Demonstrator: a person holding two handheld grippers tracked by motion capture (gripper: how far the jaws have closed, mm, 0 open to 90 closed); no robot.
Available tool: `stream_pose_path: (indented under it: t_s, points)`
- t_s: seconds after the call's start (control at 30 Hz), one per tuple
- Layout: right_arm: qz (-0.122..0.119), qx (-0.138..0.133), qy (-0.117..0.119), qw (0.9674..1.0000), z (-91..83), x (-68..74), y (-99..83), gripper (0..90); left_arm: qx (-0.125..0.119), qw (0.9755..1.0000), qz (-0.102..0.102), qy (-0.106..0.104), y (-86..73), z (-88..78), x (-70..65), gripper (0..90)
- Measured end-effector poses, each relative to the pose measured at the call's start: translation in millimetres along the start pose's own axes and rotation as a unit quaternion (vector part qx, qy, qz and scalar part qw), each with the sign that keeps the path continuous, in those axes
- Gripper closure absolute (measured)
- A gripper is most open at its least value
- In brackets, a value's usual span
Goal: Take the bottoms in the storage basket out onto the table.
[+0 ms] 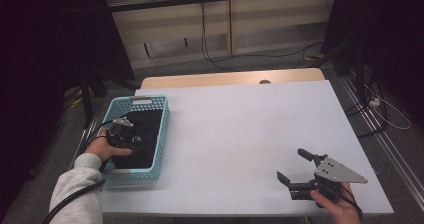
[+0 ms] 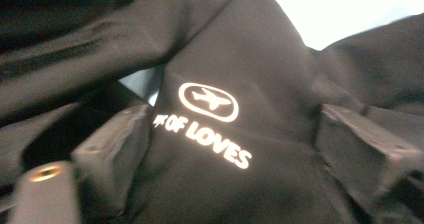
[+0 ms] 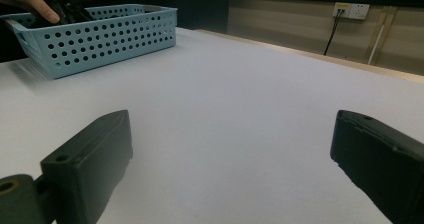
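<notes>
- Cloth (image 2: 240,59): black woven fabric, matt, softly creased; white glossy print of a plane emblem and lettering.
- Basket (image 3: 105,36): light blue plastic, smooth, walls perforated with round holes.
- Table (image 1: 250,134): pale matt top, smooth and even; bare wood edge at the far side.
- Left gripper (image 2: 235,184): black matt plastic jaws, brass-coloured insert.
- Right gripper (image 1: 298,167): black matt plastic jaws; grey metal plate on top, dull sheen.

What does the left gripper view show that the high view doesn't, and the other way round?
Left gripper view: a white plane logo and the words "OF LOVES" printed on the black cloth.

High view: the table, the right hand-held gripper with jaws apart over it, and the floor cables.

Both: the black cloth, with the left hand-held gripper down in it, inside the blue basket.
</notes>
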State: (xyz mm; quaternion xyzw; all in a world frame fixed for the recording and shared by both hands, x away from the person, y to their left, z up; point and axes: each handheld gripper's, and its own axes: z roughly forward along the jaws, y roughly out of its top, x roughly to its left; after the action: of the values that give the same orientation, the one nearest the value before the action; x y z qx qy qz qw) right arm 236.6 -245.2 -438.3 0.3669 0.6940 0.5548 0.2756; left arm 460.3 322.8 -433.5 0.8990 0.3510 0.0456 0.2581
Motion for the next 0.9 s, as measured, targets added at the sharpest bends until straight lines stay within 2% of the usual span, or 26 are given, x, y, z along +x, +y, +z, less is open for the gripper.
stream_pose_path:
  t_s: [0.2, 0.27, 0.3, 0.33, 0.4, 0.47, 0.57, 0.6, 0.73, 0.9]
  points:
    - [-0.002, -0.001, 0.004, 1.0000, 0.6, 1.3, 0.4, 2.7, 0.012, 0.9996, -0.006, -0.024, 3.3, -3.6, -4.1, 47.9]
    - [-0.002, 0.000, 0.004, 1.0000, 0.6, 1.8, 0.4, 2.8, 0.012, 0.9991, -0.011, -0.040, 3.0, -3.6, -4.1, 59.0]
    - [-0.002, 0.000, 0.004, 1.0000, 0.7, 1.8, 0.4, 2.8, 0.010, 0.9989, -0.016, -0.044, 2.9, -3.1, -4.2, 63.8]
    - [-0.002, 0.000, 0.004, 1.0000, 0.8, 1.7, 0.4, 2.8, 0.006, 0.9984, -0.031, -0.048, 2.4, -2.6, -5.0, 66.9]
    - [-0.002, 0.000, 0.004, 1.0000, 0.9, 1.3, 0.4, 2.8, 0.008, 0.9985, -0.029, -0.045, 3.2, -2.7, -4.0, 70.2]
    - [-0.002, -0.001, 0.003, 1.0000, 0.9, 1.3, 0.5, 2.8, 0.007, 0.9984, -0.038, -0.041, 5.4, -2.6, -5.6, 73.9]
    - [-0.002, 0.000, 0.003, 1.0000, 1.2, 1.3, 0.5, 2.8, -0.005, 0.9985, -0.050, -0.019, 10.8, -3.6, -6.8, 79.1]
    - [-0.002, 0.000, 0.003, 1.0000, 1.3, 1.2, 0.5, 2.8, -0.006, 0.9985, -0.051, -0.021, 12.5, -4.0, -6.9, 79.4]
    - [-0.001, -0.002, 0.003, 1.0000, 0.9, 0.9, 0.6, 2.8, -0.034, 0.9973, -0.062, -0.019, 21.6, -12.9, -3.5, 81.0]
    - [-0.001, -0.001, 0.003, 1.0000, 1.1, 1.0, 0.5, 2.8, -0.071, 0.9959, -0.056, 0.004, 41.1, -24.5, -0.7, 81.2]
